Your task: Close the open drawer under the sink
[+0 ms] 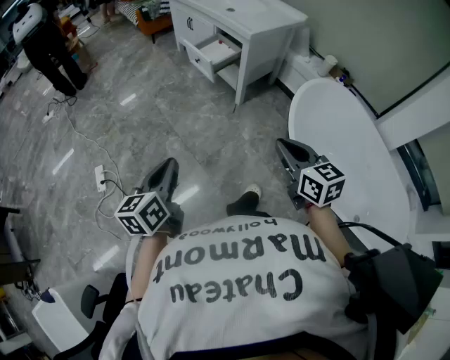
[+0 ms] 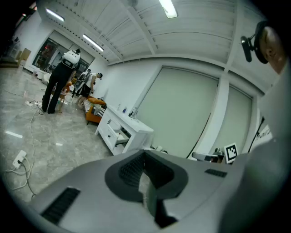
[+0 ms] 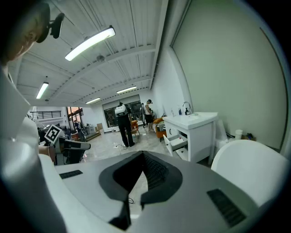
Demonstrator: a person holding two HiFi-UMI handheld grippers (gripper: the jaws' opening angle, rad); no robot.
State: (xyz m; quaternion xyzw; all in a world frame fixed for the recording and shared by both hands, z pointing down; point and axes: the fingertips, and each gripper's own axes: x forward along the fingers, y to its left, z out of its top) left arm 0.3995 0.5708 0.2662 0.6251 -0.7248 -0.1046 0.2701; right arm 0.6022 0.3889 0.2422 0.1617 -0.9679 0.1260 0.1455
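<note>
**Standing well back from the open drawer (image 1: 209, 56)**

Nearest the head camera is the wearer's white printed shirt (image 1: 239, 288), with a forearm reaching out on either side of it. The left gripper (image 1: 167, 167) is held out over the grey marble floor (image 1: 140, 119). Its marker cube sits by the hand, and its own view shows the jaws brought together with nothing between them. The right gripper (image 1: 287, 145) is level with it on the other side, tipped slightly downward. Its jaws are likewise pressed together and empty. Between the two grippers a shoe (image 1: 247, 195) shows on the floor.

Just right of the right gripper lies a large white rounded surface (image 1: 344, 133), which also fills the lower right of the right gripper view. To the left of the left gripper, a white power strip (image 1: 100, 177) lies on the floor, and its cable (image 1: 74, 130) trails away.

Further off, against the wall, stands the white vanity cabinet (image 1: 242, 17) with the sink on top. The drawer is pulled out from its front towards the room, well apart from both grippers. Both gripper views show it standing out from the cabinet front.

Beyond the cabinet, a person in dark clothes (image 1: 49, 49) stands at the far left, and an orange seat (image 1: 151, 21) is partly visible near the cabinet's far end.
</note>
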